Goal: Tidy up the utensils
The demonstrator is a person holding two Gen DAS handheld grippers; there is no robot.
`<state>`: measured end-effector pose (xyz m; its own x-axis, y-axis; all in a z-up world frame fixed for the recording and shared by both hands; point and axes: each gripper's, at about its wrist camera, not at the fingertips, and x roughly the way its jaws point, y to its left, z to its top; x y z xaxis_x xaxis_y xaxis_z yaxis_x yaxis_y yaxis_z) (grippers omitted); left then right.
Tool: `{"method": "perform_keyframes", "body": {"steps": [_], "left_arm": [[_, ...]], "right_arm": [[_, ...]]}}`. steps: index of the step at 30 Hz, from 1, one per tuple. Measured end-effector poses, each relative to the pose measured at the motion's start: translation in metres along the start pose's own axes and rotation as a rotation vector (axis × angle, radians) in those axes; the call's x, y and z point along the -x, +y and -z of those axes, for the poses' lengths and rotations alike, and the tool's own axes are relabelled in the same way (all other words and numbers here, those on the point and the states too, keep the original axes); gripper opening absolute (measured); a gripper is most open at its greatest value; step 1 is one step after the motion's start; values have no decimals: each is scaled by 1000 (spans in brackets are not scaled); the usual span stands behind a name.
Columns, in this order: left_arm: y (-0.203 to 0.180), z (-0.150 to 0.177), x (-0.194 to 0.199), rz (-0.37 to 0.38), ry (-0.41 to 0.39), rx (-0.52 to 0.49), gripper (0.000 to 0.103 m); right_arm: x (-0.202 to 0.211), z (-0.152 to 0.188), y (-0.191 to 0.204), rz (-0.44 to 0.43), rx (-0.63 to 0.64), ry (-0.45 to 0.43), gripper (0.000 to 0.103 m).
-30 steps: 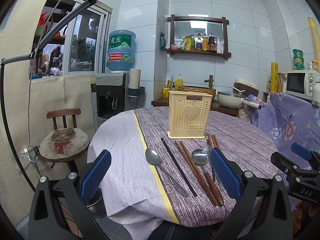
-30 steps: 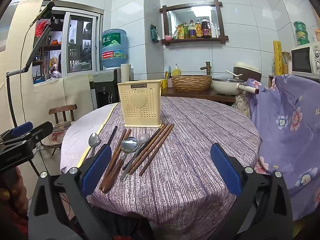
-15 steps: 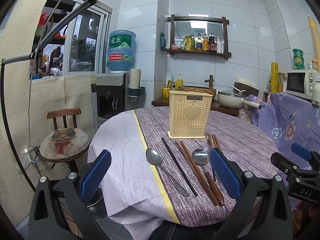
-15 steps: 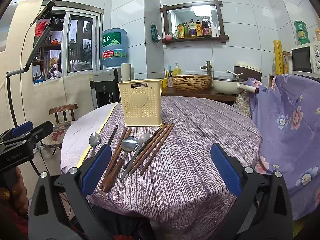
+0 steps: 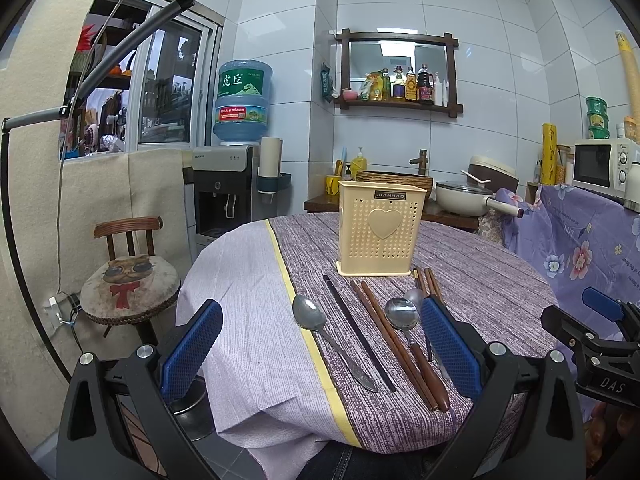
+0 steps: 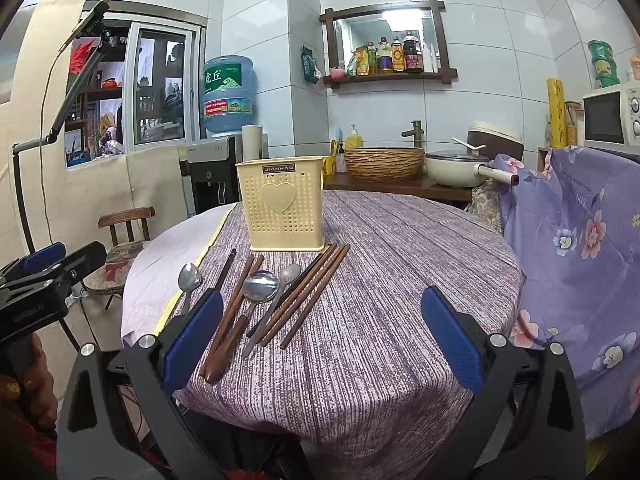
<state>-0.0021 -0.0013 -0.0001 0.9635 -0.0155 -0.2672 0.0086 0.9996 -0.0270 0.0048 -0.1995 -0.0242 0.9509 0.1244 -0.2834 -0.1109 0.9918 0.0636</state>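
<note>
A cream perforated utensil holder (image 5: 380, 232) (image 6: 282, 204) stands upright on the round table. In front of it lie a steel spoon (image 5: 320, 332) (image 6: 188, 280), a black chopstick (image 5: 356, 336) (image 6: 225, 270), brown chopsticks (image 5: 390, 332) (image 6: 312, 296), a wooden-handled spoon (image 5: 412, 340) (image 6: 244, 312) and a second steel spoon (image 6: 276, 296). My left gripper (image 5: 320, 352) is open and empty, above the table's near edge. My right gripper (image 6: 320, 340) is open and empty, to the right of the utensils.
The table has a purple striped cloth (image 6: 400, 264) with a yellow band (image 5: 296, 300). A chair with a cat cushion (image 5: 128, 280) stands to the left. A water dispenser (image 5: 224, 184), a counter with basket and pot (image 6: 440, 168), and a flowered purple cover (image 6: 580, 260) surround it.
</note>
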Motion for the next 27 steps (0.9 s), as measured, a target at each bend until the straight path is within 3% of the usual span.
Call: {"method": "perform_keyframes", "body": {"steps": [27], "left_arm": [[5,4,1,-2,4,2,98]], "right_arm": [[0,3,3,0,-1,5,98]]}}
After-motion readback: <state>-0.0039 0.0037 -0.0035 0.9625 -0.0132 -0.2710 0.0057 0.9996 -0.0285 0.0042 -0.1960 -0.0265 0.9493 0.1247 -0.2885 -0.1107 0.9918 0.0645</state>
